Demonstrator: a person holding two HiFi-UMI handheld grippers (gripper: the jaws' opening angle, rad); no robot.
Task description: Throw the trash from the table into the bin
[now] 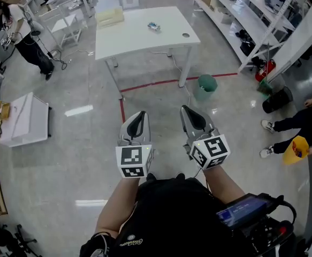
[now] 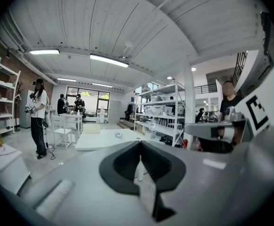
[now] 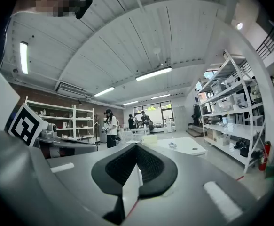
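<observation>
A small crumpled piece of trash (image 1: 154,26) lies on the white table (image 1: 139,39) far ahead; it also shows as a speck of trash (image 2: 119,135) in the left gripper view and as trash (image 3: 172,145) in the right gripper view. A green bin (image 1: 205,86) stands on the floor by the table's near right leg. My left gripper (image 1: 138,114) and right gripper (image 1: 188,110) hang side by side over the floor, well short of the table. In its own view the left gripper (image 2: 140,142) is shut and empty, and so is the right gripper (image 3: 137,145).
A pale box (image 1: 109,16) sits at the table's far left corner. Red tape (image 1: 161,82) marks the floor near the table. Metal shelving (image 1: 252,15) lines the right side. People stand at the far left (image 1: 22,36) and at the right (image 1: 295,125). A white cabinet (image 1: 24,119) lies to the left.
</observation>
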